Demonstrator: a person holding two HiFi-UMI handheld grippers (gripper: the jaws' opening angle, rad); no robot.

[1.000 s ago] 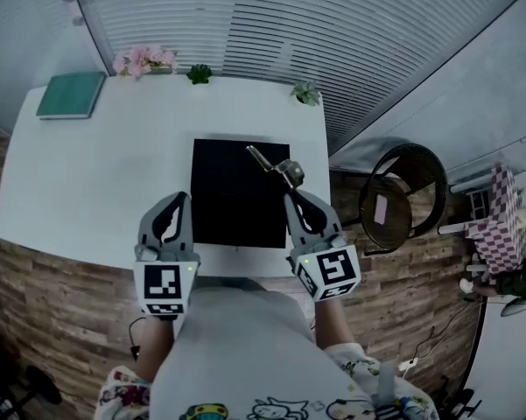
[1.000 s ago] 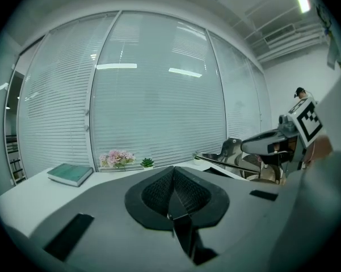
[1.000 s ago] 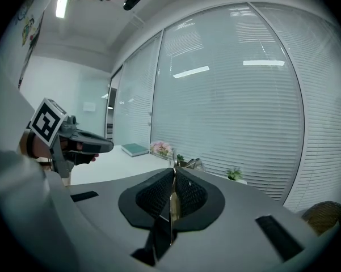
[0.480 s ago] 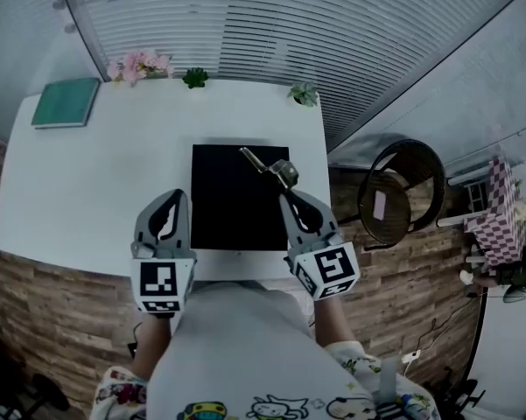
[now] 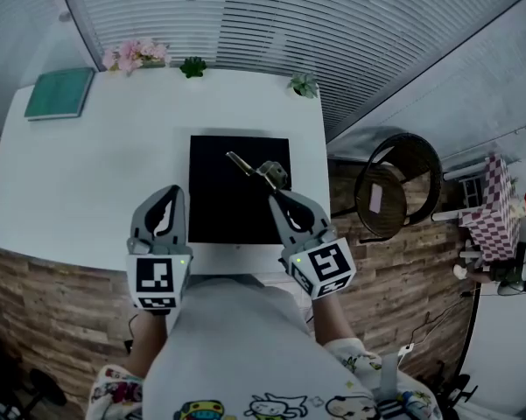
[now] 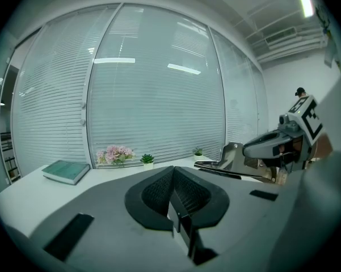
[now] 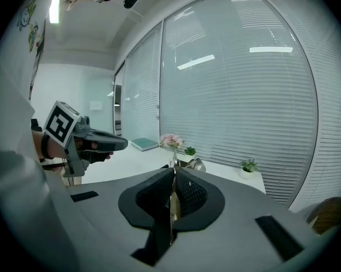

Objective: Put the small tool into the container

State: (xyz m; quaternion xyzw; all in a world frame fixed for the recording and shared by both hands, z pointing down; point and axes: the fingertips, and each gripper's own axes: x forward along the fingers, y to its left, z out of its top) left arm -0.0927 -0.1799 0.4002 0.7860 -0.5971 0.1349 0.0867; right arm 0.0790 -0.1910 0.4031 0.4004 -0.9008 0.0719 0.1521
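Observation:
A small metal tool (image 5: 257,171) with a long thin handle is clamped in my right gripper (image 5: 277,197) and sticks out forward-left over the right half of a flat black square (image 5: 219,213) on the white table (image 5: 87,173). Whether that square is a mat or a shallow tray I cannot tell. In the right gripper view the thin metal (image 7: 173,205) sits squeezed between the pads, and the tool's far end (image 7: 191,164) shows beyond them. My left gripper (image 5: 168,196) hovers at the square's left edge, shut and empty. From the left gripper view, the tool (image 6: 227,160) shows at the right.
A green book (image 5: 59,93), pink flowers (image 5: 131,55) and two small potted plants (image 5: 192,66) (image 5: 305,84) stand along the table's far edge by the window blinds. A round wicker chair (image 5: 398,186) stands off the table's right side.
My right gripper has carried the tool a little to the left over the black square. The left gripper has hardly moved.

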